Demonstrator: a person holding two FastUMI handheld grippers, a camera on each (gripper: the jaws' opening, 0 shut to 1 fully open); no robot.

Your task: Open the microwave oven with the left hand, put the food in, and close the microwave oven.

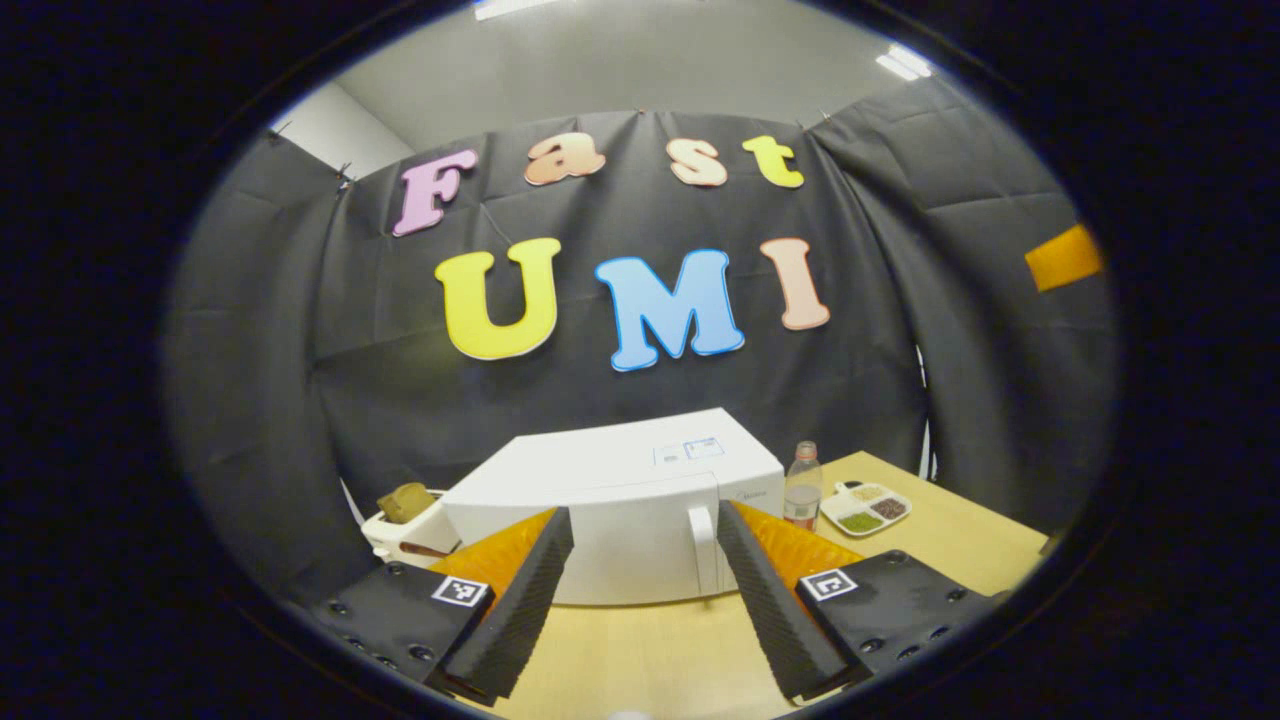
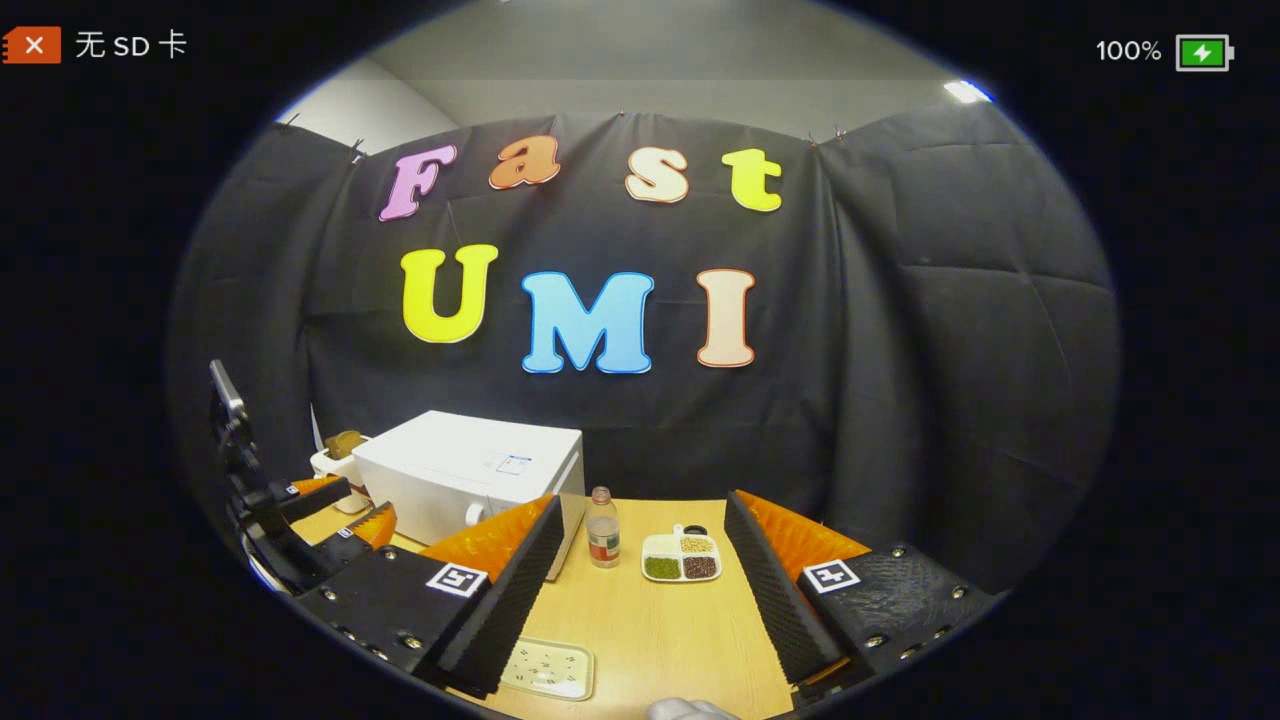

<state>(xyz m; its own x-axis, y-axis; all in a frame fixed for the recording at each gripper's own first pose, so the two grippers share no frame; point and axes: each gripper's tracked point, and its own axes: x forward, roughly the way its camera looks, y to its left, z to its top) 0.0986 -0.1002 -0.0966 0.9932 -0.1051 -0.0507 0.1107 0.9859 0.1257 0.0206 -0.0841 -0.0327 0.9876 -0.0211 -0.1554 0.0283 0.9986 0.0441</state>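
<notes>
Wooden table (image 1: pixel 640 650) lies bare between the left gripper (image 1: pixel 645 600) and the white microwave (image 1: pixel 620 500), door closed; the jaws stand spread, its handle (image 1: pixel 703 548) just inside the right finger, untouched. Left gripper view cuts off a toaster (image 1: pixel 405 525) behind the microwave. Right gripper view: right gripper (image 2: pixel 640 600) spread and empty, food tray (image 2: pixel 681 556) ahead between its fingers beside a bottle (image 2: pixel 602 541)
</notes>
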